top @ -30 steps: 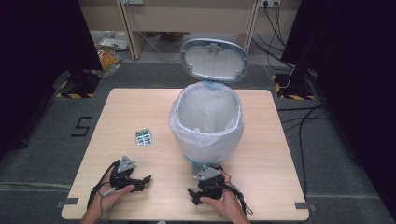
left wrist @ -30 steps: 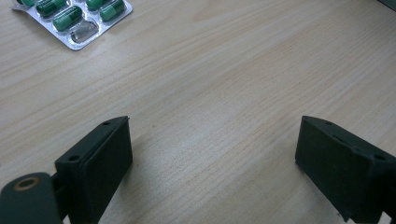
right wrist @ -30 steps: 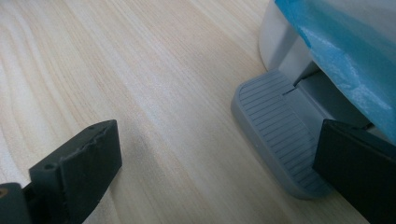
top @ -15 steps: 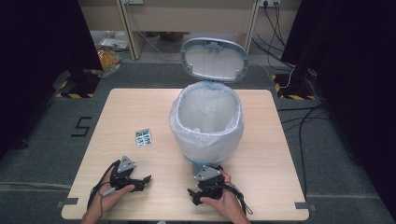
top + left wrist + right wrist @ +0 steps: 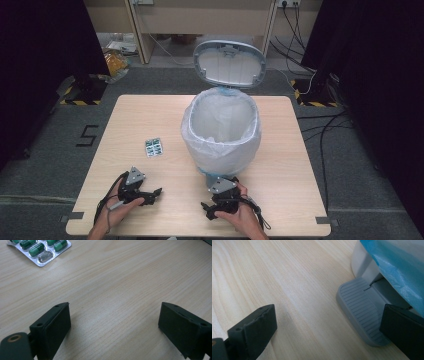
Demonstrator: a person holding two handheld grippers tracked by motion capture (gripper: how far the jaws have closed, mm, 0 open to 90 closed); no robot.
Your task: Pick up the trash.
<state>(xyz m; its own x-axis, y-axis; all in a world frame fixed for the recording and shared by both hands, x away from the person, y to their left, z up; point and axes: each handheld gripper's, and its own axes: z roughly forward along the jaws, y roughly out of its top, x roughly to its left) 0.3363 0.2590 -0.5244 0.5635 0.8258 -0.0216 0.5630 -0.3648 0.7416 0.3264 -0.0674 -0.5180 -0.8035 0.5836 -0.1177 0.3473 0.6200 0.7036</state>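
Blister pack (image 5: 40, 250) cut by the top edge; bin pedal (image 5: 362, 312) partly behind a jaw

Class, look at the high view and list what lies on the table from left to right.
Left hand-held gripper → blister pack of green capsules → right hand-held gripper → lined pedal bin.

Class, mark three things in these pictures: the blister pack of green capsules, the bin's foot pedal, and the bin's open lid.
blister pack (image 5: 40, 250), left gripper view, on a green capsule.
foot pedal (image 5: 359, 310), right gripper view, on its ribbed top.
lid (image 5: 229, 64), high view, on its inner face.
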